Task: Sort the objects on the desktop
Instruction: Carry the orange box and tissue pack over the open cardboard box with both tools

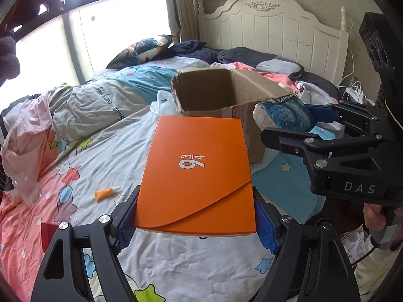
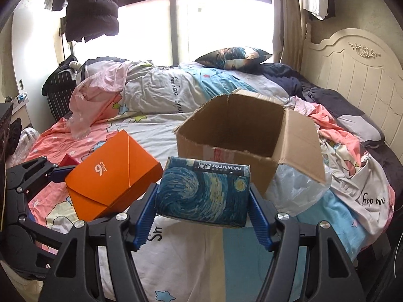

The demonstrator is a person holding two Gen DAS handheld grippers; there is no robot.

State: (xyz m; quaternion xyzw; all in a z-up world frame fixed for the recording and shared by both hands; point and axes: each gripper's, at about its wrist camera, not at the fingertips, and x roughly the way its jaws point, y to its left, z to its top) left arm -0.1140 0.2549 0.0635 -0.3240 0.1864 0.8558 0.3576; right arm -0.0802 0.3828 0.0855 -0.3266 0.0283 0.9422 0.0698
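My left gripper (image 1: 196,222) is shut on an orange box (image 1: 196,173) marked 9¾, its blue pads pressing both sides, and holds it above the bed. The same orange box (image 2: 113,176) shows at the left of the right wrist view. My right gripper (image 2: 204,216) is shut on a blue tissue pack with a swirling starry print (image 2: 204,191), also lifted. That tissue pack (image 1: 284,118) appears in the left wrist view beside the right gripper (image 1: 312,123). An open cardboard box (image 1: 216,93) (image 2: 241,130) stands on the bed just beyond both held things.
A small orange tube (image 1: 104,193) lies on the star-print bedsheet (image 1: 83,176). A white plastic bag (image 2: 299,191) sits against the carton. Crumpled quilts, a pillow (image 2: 234,56) and a white headboard (image 1: 274,27) lie behind. A red object (image 2: 68,161) sits at left.
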